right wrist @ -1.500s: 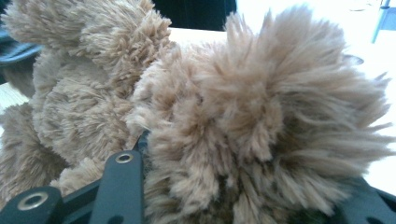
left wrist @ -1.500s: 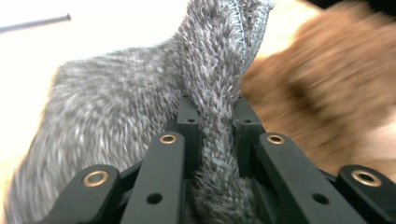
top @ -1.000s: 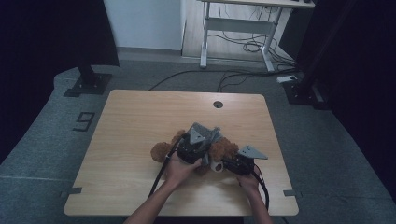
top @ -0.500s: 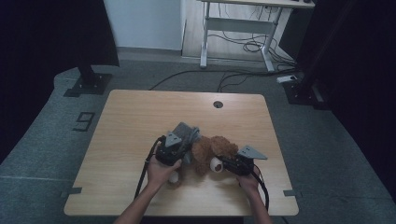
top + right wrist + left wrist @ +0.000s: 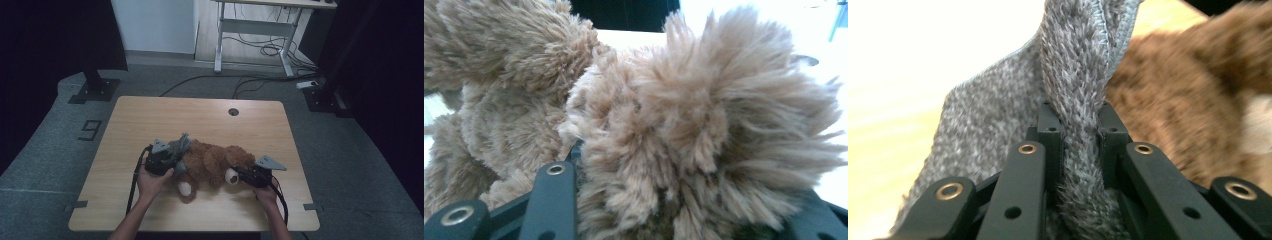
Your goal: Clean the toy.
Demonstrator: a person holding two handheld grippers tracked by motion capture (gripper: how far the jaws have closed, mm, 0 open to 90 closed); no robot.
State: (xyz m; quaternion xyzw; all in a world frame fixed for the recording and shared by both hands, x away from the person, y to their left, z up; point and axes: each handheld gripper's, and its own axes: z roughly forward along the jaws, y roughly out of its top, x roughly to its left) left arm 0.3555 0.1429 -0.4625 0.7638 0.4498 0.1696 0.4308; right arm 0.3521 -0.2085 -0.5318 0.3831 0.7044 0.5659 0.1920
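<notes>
A brown teddy bear [image 5: 215,161] lies across the wooden table [image 5: 200,117], near its front edge. My left gripper [image 5: 176,157] is at the bear's left end, shut on a fold of grey fuzzy cloth [image 5: 183,144]. In the left gripper view the grey cloth [image 5: 1083,75] stands pinched between the two black jaws of that gripper [image 5: 1080,120], with the bear's brown fur [image 5: 1193,100] to the right behind it. My right gripper [image 5: 241,173] is at the bear's right end, shut on its fur. In the right gripper view the brown fur [image 5: 704,125] bulges over that gripper's [image 5: 684,200] jaws.
A round cable hole [image 5: 233,111] sits near the table's far edge. Beyond the table are a white desk frame [image 5: 252,30] with cables on the floor, a black stand base [image 5: 92,90] at the left, and another base [image 5: 325,97] at the right.
My left gripper has moved to the left along the bear, drawing the grey cloth with it. The right gripper has kept its place on the bear.
</notes>
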